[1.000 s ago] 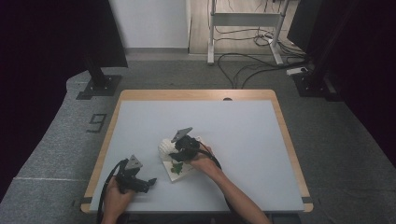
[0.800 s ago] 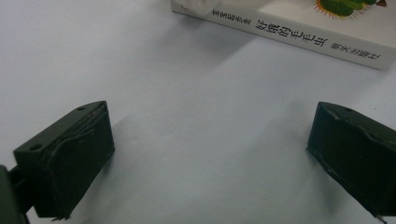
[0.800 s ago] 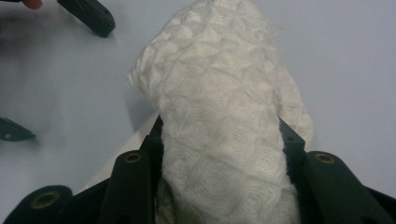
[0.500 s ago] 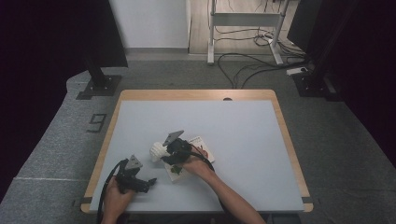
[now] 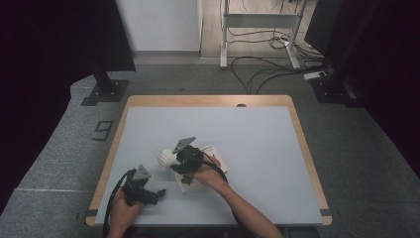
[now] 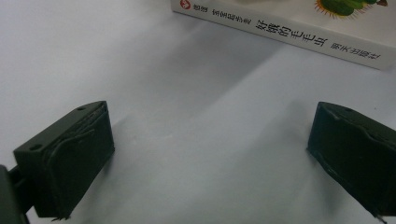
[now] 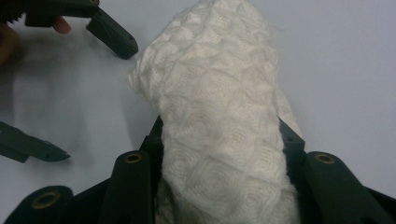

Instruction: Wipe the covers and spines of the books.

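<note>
Clamping a white quilted knit cloth [image 7: 219,121], the right gripper [image 5: 174,159] hovered above a white book [image 5: 210,151]; the left gripper [image 5: 157,194] rested wide open, empty.

A pale grey-blue rectangular table top with a light wooden edge [image 5: 208,100] fills the centre of the high view, standing on a grey carpeted floor [image 5: 59,158]. At the upper left of the frame a black panel on a flat black metal foot [image 5: 104,91] stands in deep shadow. At the top centre are a white wall panel [image 5: 158,25] and a white metal frame stand [image 5: 260,22], with loose black cables [image 5: 267,67] on the floor. The upper right is dark.
</note>
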Demonstrator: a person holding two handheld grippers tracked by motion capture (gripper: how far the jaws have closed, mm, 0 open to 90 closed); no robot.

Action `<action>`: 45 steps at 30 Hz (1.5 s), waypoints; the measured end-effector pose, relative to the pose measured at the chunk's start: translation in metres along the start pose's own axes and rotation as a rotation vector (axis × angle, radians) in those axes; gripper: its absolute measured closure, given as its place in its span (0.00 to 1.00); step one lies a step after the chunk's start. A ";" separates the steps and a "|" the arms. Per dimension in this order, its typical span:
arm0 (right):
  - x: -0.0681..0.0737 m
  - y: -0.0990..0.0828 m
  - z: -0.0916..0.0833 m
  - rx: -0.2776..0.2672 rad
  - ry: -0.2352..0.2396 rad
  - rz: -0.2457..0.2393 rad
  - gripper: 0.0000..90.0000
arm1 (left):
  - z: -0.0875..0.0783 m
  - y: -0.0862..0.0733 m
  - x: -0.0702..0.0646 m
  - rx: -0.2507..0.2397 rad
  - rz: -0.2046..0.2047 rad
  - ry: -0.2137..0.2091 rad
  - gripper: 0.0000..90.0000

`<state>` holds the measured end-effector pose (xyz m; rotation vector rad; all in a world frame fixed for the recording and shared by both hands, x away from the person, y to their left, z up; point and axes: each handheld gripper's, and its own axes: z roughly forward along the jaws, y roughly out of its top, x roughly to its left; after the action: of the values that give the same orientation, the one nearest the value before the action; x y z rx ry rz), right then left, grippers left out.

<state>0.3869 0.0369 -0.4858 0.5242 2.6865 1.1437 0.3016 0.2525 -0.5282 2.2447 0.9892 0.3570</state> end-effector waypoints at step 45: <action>-0.034 -0.046 -0.101 -0.067 -0.083 0.063 0.59 | 0.000 0.000 0.000 0.000 0.000 0.000 0.00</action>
<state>0.3775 -0.0722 -0.4488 0.6344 2.5691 1.1957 0.3016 0.2525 -0.5282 2.2444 0.9895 0.3570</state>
